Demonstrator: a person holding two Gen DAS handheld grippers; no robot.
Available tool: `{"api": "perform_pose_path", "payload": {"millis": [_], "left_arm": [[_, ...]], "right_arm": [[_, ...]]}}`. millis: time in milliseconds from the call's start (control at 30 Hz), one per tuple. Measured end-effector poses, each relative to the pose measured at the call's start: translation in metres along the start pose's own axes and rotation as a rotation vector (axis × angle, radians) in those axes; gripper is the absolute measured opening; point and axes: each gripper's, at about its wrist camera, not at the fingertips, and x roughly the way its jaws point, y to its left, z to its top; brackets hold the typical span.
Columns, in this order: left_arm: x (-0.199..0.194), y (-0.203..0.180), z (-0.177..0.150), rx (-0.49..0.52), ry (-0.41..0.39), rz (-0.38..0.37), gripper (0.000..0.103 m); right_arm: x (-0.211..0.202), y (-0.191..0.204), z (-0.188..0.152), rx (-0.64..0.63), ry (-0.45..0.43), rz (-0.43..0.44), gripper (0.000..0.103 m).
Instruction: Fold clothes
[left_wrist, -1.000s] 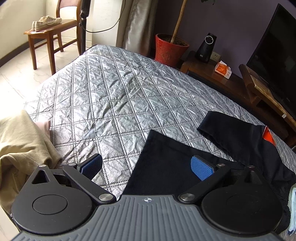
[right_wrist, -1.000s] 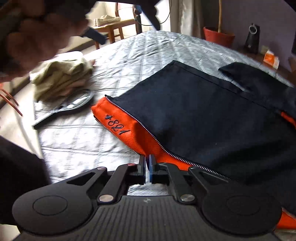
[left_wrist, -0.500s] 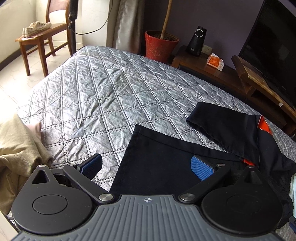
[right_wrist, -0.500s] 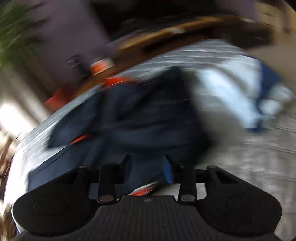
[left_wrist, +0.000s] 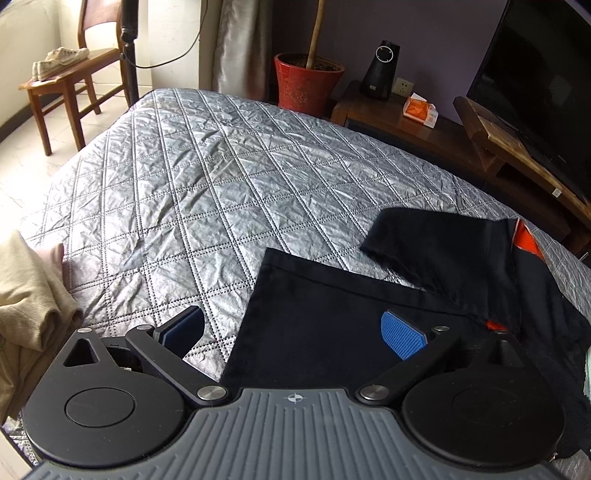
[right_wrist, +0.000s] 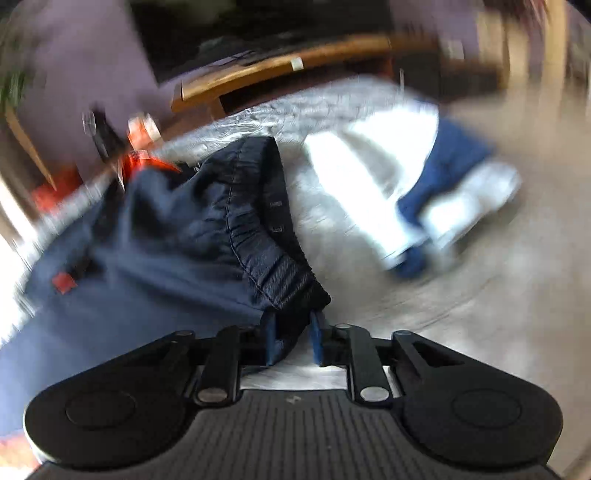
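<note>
Bed (left_wrist: 207, 192) with the quilted silver cover fills the left wrist view from upper left to centre. The dark navy garment (left_wrist: 332, 325) lies flat on it, lower centre to right edge of that frame, its straight hem running from lower centre up toward the right, with a sleeve (left_wrist: 439, 243) folded over at centre right and orange lining (left_wrist: 526, 236) showing at the right.

In the right wrist view the same navy garment (right_wrist: 177, 240) takes the left half, blurred; its elastic gathered band (right_wrist: 273, 251) runs from upper centre down to the fingers. A white-and-blue pile (right_wrist: 406, 184) sits upper right, apart from it.

My left gripper (left_wrist: 293, 332) is spread wide — nothing between the pads, right pad (left_wrist: 400, 334) over the fabric, left one over bare quilt, so the hem corner sits between the fingers. I can't tell if it's touching.

My right gripper (right_wrist: 293, 339) is narrowed down on the end of the band; cloth clearly sits between the pads, but there's a sliver of gap on the right pad side — I read it as gripping, not certain.

So the right hand is the one on the garment. The fold axis looks to me like it runs along that band, with the body of the cloth lying away to the frame's left.

A beige garment (left_wrist: 26, 306) is bunched at the left edge of the left view, off the work.
</note>
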Motion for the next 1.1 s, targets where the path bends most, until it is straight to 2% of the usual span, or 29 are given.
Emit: {"api": "perform_pose_path", "payload": {"millis": [33,100,167,200,267,400,533,700,833,867,900,933,967,1100], "left_arm": [[0.0,0.0,0.0,0.001,-0.002,0.0,0.103],[0.0,0.001,0.0,0.004,-0.002,0.005,0.103],[0.002,0.002,0.0,0.001,0.002,0.011,0.103],[0.002,0.003,0.0,0.0,0.001,0.011,0.103],[0.002,0.004,0.0,-0.003,0.001,0.011,0.103],[0.003,0.005,0.001,-0.008,0.0,0.011,0.103],[0.002,0.011,0.002,-0.019,-0.002,0.007,0.103],[0.0,0.018,0.003,-0.032,-0.005,-0.001,0.103],[-0.002,0.026,0.005,-0.047,-0.006,-0.002,0.103],[-0.002,0.027,0.005,-0.052,-0.006,-0.002,0.103],[-0.002,0.029,0.005,-0.056,-0.007,-0.002,0.103],[-0.003,0.03,0.006,-0.059,-0.007,-0.003,0.103],[-0.003,0.032,0.006,-0.062,-0.007,-0.003,0.103],[-0.004,0.034,0.006,-0.071,-0.008,-0.011,0.103]], "right_arm": [[-0.006,0.002,0.002,-0.025,-0.021,-0.009,0.04],[-0.024,0.005,0.005,-0.05,-0.085,0.003,0.04],[-0.039,0.02,0.014,-0.081,-0.16,0.073,0.043],[-0.042,0.031,0.019,-0.096,-0.174,0.144,0.043],[-0.03,0.057,0.033,-0.116,-0.113,0.282,0.044],[0.02,0.105,0.049,-0.041,0.053,0.508,0.044],[0.066,0.131,0.053,0.118,0.189,0.646,0.042],[0.104,0.153,0.058,0.243,0.242,0.7,0.043],[0.118,0.162,0.058,0.301,0.255,0.631,0.045],[0.12,0.163,0.056,0.325,0.26,0.632,0.042],[0.122,0.164,0.055,0.351,0.268,0.638,0.031],[0.125,0.165,0.054,0.377,0.275,0.644,0.014],[0.124,0.167,0.055,0.387,0.266,0.636,0.012],[0.108,0.191,0.078,0.294,0.153,0.725,0.01]]}}
